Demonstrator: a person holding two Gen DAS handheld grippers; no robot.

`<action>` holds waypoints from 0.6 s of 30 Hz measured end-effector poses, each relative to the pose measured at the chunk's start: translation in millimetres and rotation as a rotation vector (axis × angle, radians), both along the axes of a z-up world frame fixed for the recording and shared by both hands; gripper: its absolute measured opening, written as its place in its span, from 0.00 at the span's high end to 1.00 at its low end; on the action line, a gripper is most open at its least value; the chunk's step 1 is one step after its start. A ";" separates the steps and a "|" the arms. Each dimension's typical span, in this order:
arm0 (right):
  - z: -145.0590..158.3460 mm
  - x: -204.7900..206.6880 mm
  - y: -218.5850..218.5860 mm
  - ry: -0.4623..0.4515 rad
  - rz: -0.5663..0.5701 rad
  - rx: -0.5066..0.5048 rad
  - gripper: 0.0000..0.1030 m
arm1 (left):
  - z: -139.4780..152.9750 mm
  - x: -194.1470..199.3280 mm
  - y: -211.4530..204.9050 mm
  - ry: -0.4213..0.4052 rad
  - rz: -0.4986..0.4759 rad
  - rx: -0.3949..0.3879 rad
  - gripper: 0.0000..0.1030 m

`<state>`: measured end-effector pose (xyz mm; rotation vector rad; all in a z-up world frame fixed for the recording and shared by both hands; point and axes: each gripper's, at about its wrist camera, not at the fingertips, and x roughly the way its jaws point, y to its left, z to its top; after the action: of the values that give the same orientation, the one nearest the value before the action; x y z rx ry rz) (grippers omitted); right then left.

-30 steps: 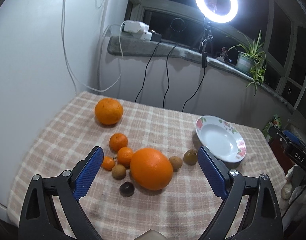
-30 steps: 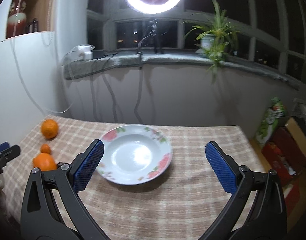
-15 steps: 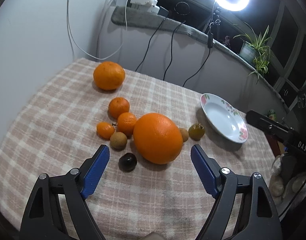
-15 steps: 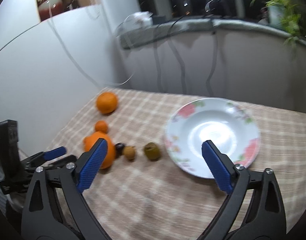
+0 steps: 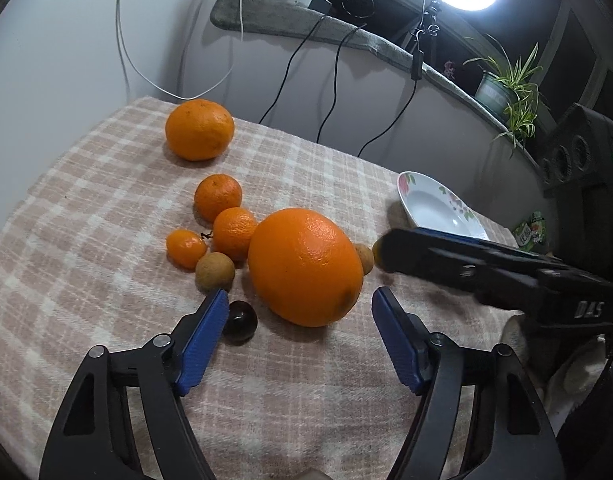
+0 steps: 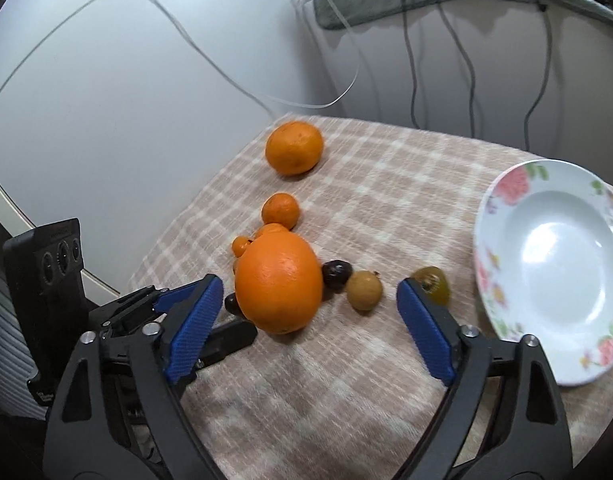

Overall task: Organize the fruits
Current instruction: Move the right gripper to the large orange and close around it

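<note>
Fruits: one large orange [image 5: 306,266] sits mid-counter with small ones crowded against it: three mandarins [image 5: 218,202], two tan longans [image 5: 215,272], a dark berry [image 5: 239,322], a greenish fruit [image 6: 432,285]; a second big orange [image 5: 199,129] lies well apart at the far edge.
Progress: nothing done, judging by the layout; the flowered plate [image 6: 546,368] holds no fruit, every piece lies on the checked cloth [image 5: 86,248].
Left tongs [image 5: 300,302]: released, jaws have just been closing; the large orange stands just ahead between the blue pads, untouched.
Right tongs [image 6: 306,298]: released, likewise just closing, nothing gripped; the same orange and one longan lie between its pads, the greenish fruit beside the right pad.
Conflict: both tongs aim at one cluster; a collision looks possible.
Remaining: all fruit to sort, presumably onto the plate.
</note>
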<state>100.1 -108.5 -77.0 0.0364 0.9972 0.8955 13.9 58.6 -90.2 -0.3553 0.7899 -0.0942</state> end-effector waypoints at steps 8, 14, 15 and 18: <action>-14.3 7.8 28.8 0.078 0.092 0.005 0.32 | -3.5 7.0 -1.1 -0.001 -0.004 -0.006 0.34; -21.4 13.1 39.5 0.113 0.123 -0.014 0.35 | -3.6 8.6 -2.5 -0.005 -0.011 -0.003 0.36; -22.8 13.6 40.3 0.120 0.126 -0.017 0.35 | -3.5 9.2 -3.3 -0.006 -0.013 0.002 0.36; -25.8 13.3 41.6 0.137 0.132 -0.021 0.35 | -2.5 11.5 -6.3 -0.007 -0.023 0.016 0.38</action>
<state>113.5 -66.9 -102.7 0.0142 1.1463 1.0132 25.4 52.3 -92.8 -0.3302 0.7876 -0.1102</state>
